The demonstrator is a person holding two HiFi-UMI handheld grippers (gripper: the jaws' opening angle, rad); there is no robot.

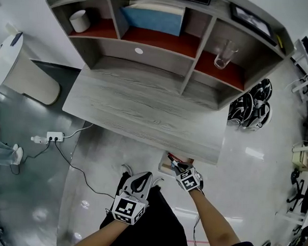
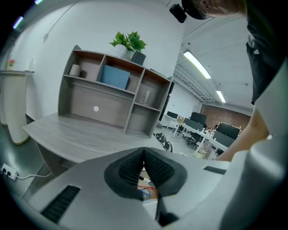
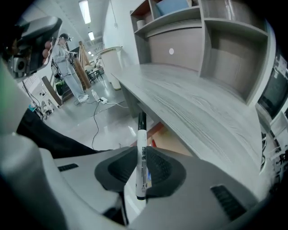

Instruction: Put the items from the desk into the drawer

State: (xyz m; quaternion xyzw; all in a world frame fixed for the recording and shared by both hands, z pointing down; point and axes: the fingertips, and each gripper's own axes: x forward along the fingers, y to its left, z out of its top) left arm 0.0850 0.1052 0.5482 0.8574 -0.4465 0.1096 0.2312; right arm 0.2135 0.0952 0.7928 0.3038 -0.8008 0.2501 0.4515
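The grey wooden desk (image 1: 144, 109) has a bare top. Below its front edge an open drawer (image 1: 166, 167) shows several small items. My right gripper (image 1: 180, 169) hangs over the drawer, pointing steeply down. In the right gripper view it (image 3: 141, 167) is shut on a white marker (image 3: 141, 139) with a black cap, which stands upright between the pads, and the drawer (image 3: 157, 132) lies beyond it. My left gripper (image 1: 143, 176) is just left of the drawer. In the left gripper view it (image 2: 144, 155) has its pads meeting at the tips with nothing between them.
The hutch at the back of the desk holds a glass (image 1: 224, 54), a blue box (image 1: 153, 20) and a white cup (image 1: 79, 21). A power strip (image 1: 54, 137) and its cable lie on the floor at left. A white bin (image 1: 23, 73) stands beside the desk.
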